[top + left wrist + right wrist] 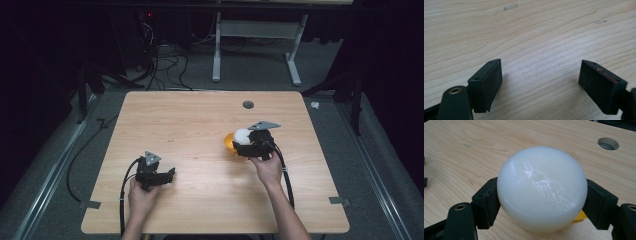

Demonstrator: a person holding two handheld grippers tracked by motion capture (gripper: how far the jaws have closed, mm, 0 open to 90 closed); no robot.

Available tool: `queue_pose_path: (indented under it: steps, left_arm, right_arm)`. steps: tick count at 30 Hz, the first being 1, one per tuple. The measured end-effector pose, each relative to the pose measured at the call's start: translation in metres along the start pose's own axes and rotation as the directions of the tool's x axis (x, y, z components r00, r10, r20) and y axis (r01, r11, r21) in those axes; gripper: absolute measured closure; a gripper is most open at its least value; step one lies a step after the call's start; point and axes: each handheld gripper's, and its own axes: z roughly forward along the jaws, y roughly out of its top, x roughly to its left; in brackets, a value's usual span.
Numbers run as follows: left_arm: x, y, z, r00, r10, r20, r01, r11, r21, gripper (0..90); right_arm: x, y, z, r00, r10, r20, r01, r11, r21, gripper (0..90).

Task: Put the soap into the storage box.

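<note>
Progress looks about halfway to us: we have the white bowl (541,188) clamped upside down between the jaws of our right gripper (252,144), domed base facing the camera in the right gripper view. In the high view it sits right of the table's (190,125) centre, just over or against an orange piece (229,141); a yellow-orange edge (578,217) peeks out beneath the bowl in the right gripper view. We cannot tell whether the two touch or whether the bowl is lifted clear. Our left gripper (159,176) rests low on the left of the table, jaws spread wide with nothing but bare wood between them. So the grasp is made, as we judge it; what remains is carrying the bowl, either onto the orange piece or away from it, and letting go. The left side has no part yet
</note>
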Motion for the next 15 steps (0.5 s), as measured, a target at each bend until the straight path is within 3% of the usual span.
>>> queue_pose_path:
  steps: [15]
  left_arm:
    - [0.000,0.000,0.000,1.0000,-0.001,0.001,0.001,1.0000,0.000,19.7]
  right_arm:
    - [-0.002,0.008,0.020,0.9998,-0.001,0.019,0.000,0.999,0.039,24.8]
